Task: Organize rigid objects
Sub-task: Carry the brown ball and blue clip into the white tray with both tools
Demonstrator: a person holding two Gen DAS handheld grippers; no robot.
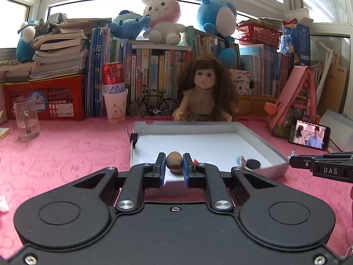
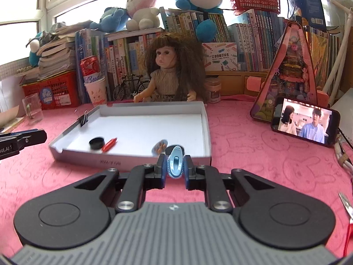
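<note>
My left gripper (image 1: 174,163) is shut on a brown walnut-like ball (image 1: 174,161), held over the near edge of the white box lid tray (image 1: 262,140). My right gripper (image 2: 174,165) is shut on a small light-blue plastic object (image 2: 175,165), just in front of the tray's near wall (image 2: 106,160). Inside the tray lie a black round cap (image 2: 96,142), a red clip (image 2: 109,144), a small printed disc (image 2: 159,147) and another black disc (image 2: 174,149). The black cap also shows in the left wrist view (image 1: 253,163). A black binder clip (image 2: 83,119) grips the tray's left wall.
A doll (image 1: 205,92) sits behind the tray. A phone (image 2: 305,122) playing video leans at the right by a pink triangular toy house (image 2: 291,75). A glass mug (image 1: 26,119), a cup with a can (image 1: 115,101), a model bicycle (image 1: 153,106), books and plush toys line the back. Scissors (image 2: 347,207) lie far right.
</note>
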